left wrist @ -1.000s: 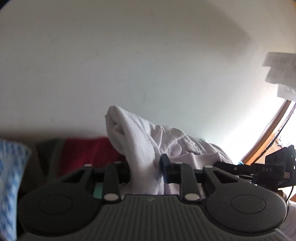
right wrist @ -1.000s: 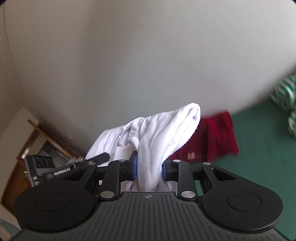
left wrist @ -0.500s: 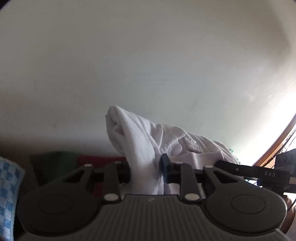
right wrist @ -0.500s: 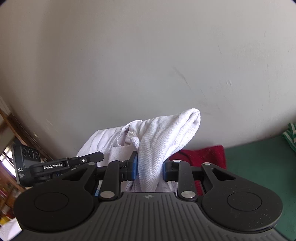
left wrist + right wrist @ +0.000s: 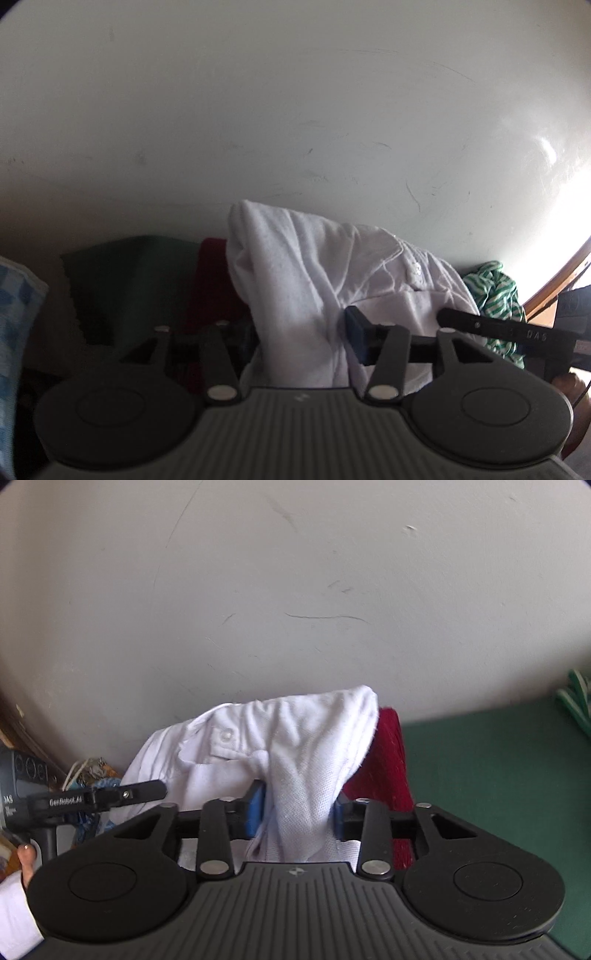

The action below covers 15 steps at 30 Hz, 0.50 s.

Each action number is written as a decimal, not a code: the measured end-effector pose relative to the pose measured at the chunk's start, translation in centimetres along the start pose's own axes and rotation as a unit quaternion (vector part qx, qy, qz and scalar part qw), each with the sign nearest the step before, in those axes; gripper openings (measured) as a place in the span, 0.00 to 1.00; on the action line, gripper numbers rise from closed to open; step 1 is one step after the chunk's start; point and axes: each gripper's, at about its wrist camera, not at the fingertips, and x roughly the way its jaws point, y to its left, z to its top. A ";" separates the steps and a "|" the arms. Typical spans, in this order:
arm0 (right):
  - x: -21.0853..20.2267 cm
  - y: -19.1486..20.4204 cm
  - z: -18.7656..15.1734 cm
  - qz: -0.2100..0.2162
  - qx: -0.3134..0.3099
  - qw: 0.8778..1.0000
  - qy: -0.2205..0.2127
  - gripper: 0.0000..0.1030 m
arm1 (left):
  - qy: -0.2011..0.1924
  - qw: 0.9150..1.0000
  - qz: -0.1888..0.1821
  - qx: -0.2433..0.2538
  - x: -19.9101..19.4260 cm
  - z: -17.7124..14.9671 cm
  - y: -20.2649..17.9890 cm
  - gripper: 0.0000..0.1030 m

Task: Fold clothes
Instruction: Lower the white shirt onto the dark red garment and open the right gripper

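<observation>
A white polo shirt (image 5: 295,266) with a buttoned collar (image 5: 225,734) is bunched up between both grippers, close to a pale wall. My left gripper (image 5: 301,332) has a fold of it between its jaws, which are opening; the pads stand slightly off the cloth. My right gripper (image 5: 295,812) straddles another fold of the white shirt (image 5: 303,760), and its jaws are opening too, the blue pads no longer pinching. One finger (image 5: 461,321) of the right gripper shows in the left wrist view.
A red garment (image 5: 391,760) lies behind the shirt on a green surface (image 5: 498,775). A green-and-white striped garment (image 5: 495,291) lies to the right, a blue checked cloth (image 5: 14,314) at the left edge. A hand (image 5: 26,860) in a white sleeve holds the left gripper.
Both grippers have come down and nearer to the wall with the shirt. Both pairs of jaws, earlier pinched tight on the white cloth, now stand wider around it.
</observation>
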 end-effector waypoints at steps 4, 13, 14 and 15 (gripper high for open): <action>-2.7 1.2 -0.3 -0.039 -0.026 0.998 -0.043 0.56 | -0.056 0.996 0.027 0.064 -5.4 0.0 -1.0 0.61; -2.1 4.6 0.2 -0.011 -0.039 0.994 -0.103 0.33 | -0.048 0.993 0.027 0.106 -2.5 -1.5 -4.6 0.29; -1.5 4.4 -0.1 -0.015 -0.032 0.994 -0.100 0.33 | -0.038 0.993 0.041 0.101 -1.4 -2.0 -4.1 0.28; -1.0 4.1 -0.5 -0.019 -0.024 0.995 -0.095 0.33 | -0.035 0.993 0.051 0.097 -0.7 -2.5 -3.3 0.33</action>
